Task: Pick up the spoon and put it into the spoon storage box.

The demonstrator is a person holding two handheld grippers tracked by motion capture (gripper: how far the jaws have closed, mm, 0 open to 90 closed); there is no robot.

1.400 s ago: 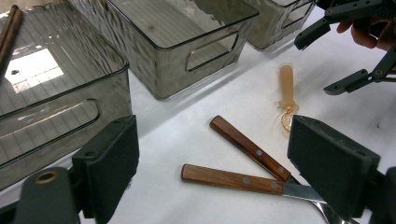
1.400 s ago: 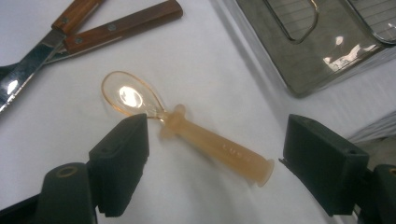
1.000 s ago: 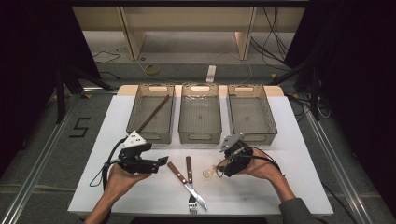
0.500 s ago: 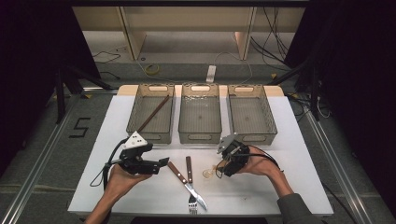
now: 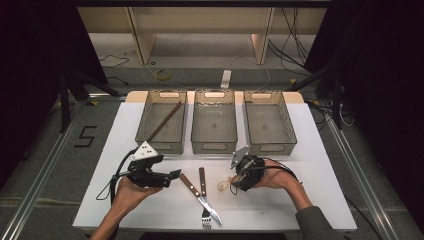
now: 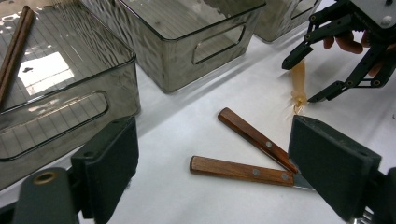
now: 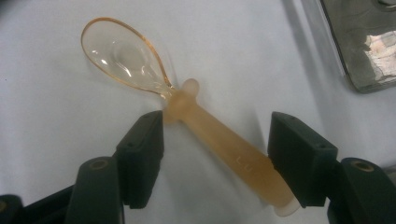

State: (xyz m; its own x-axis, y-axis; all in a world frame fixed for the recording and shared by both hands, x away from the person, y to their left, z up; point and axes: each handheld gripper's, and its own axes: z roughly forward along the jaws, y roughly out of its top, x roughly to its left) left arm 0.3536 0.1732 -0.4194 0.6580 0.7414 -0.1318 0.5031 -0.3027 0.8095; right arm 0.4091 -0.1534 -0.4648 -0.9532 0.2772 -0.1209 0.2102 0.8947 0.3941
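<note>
A person's right gripper (image 7: 215, 140) straddles the handle of a translucent amber spoon (image 7: 187, 116) on the white table (image 5: 320, 200), jaws spread wide with a gap on either side; nothing is gripped yet. Between the black fingers (image 7: 142, 144) the handle runs diagonally (not square to them), its bowl lying beyond the fingertips and toward the left one, its pale butt end back near the right finger's base. The left finger's tip sits just beside the spoon's neck, possibly touching it; the right finger stands clear of the handle. A closing squeeze would likely catch the handle askew unless the gripper turns to meet that slant.

The left gripper (image 6: 224, 177), also wide open and empty, hangs well apart from the spoon, with a wooden-handled knife (image 6: 254, 137) and fork (image 6: 238, 170) lying crossed between its fingers and the spoon. The right hand is plainly the nearer.

In the high view the spoon (image 5: 223, 186) is a faint smudge at the right gripper's tip, hard to make out. Whether its handle rests flat on the table cannot be told. Three grey bins (image 5: 215, 147) stand beyond the fingertips.
</note>
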